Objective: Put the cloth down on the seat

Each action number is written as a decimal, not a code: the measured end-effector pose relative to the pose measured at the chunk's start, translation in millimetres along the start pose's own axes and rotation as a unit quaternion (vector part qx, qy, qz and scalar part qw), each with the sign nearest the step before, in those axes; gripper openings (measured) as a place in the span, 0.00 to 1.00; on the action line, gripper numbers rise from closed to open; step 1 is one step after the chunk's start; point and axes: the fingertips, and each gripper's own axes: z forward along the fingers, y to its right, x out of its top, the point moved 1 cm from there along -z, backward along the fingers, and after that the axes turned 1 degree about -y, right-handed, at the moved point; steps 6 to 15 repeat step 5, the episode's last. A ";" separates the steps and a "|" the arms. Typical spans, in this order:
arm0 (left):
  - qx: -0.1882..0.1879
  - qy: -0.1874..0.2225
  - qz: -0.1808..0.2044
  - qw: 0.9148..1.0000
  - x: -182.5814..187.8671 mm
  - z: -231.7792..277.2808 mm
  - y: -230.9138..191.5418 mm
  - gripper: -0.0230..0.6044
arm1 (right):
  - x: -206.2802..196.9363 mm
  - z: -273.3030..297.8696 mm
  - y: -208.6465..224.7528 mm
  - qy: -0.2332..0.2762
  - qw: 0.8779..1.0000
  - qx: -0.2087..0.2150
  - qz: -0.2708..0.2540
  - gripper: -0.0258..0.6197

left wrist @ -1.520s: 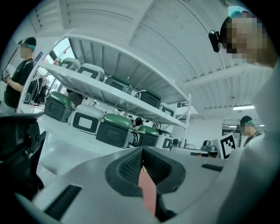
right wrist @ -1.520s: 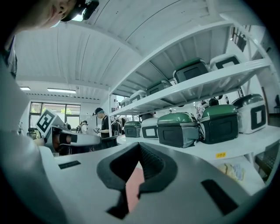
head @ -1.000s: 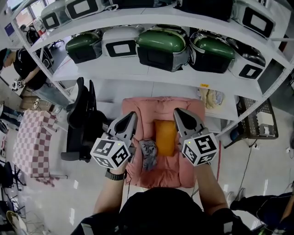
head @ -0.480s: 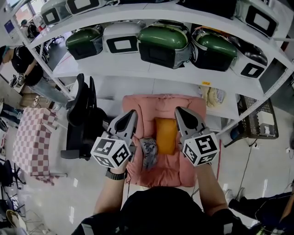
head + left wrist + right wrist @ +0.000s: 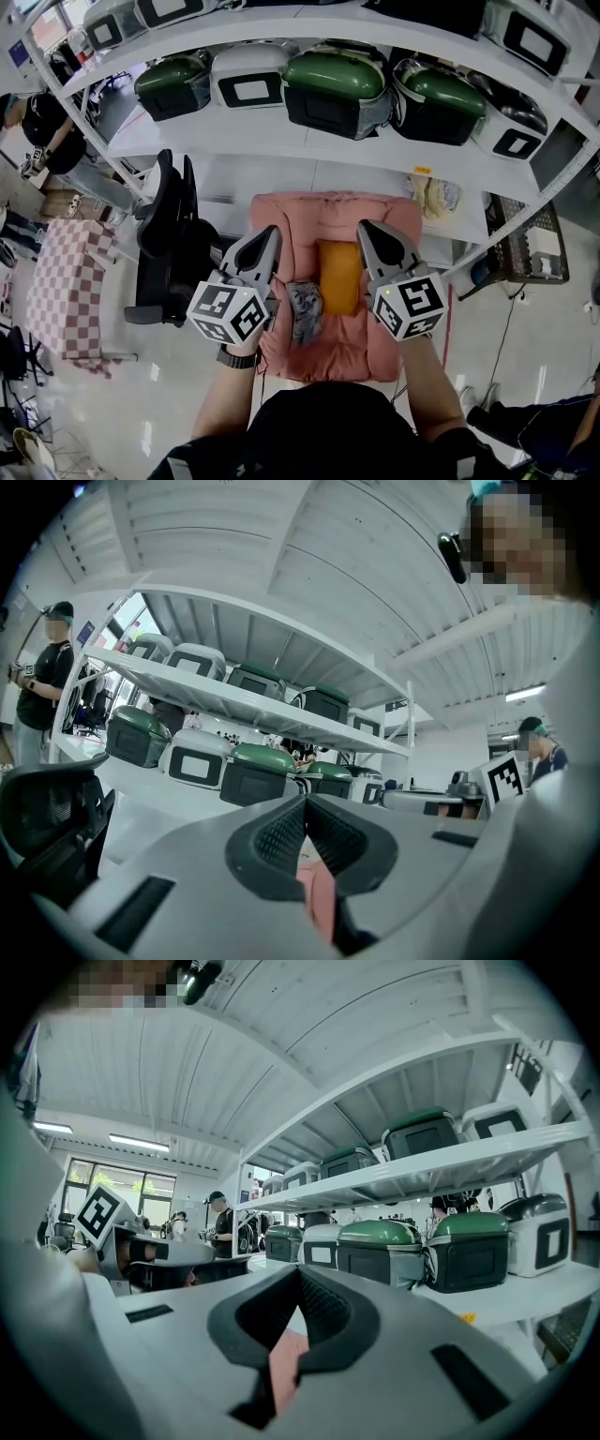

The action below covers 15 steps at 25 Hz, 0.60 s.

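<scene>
A pink padded seat point(image 5: 330, 214) stands below me in the head view. On it lie an orange oblong pad point(image 5: 337, 278) and, just left of that, a crumpled grey cloth point(image 5: 304, 314). My left gripper point(image 5: 269, 234) hovers over the seat's left edge, shut and holding nothing, a little left of and above the grey cloth. To the right of the orange pad my right gripper point(image 5: 367, 230) is likewise shut and empty. In the gripper views the left gripper point(image 5: 306, 803) and right gripper point(image 5: 298, 1274) have their jaws touching, with pink seat point(image 5: 320, 899) showing below them.
White shelving point(image 5: 281, 141) behind the seat carries several green and white cases point(image 5: 333, 89). A black office chair point(image 5: 169, 234) stands left of the seat, with a checked cloth point(image 5: 61, 291) further left. A person point(image 5: 42, 131) stands at the far left. A wire basket point(image 5: 530, 246) is at right.
</scene>
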 end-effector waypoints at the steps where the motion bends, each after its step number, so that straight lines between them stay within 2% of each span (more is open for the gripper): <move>1: 0.000 0.000 0.000 1.000 0.1 -0.3 -0.1 0.05 | -0.2 -0.1 -0.6 0.000 1.000 0.000 -0.001 0.04; 15: 0.000 0.000 0.000 1.000 -0.4 -1.2 0.2 0.05 | -1.9 -1.1 -3.3 -0.005 1.000 0.001 -0.003 0.04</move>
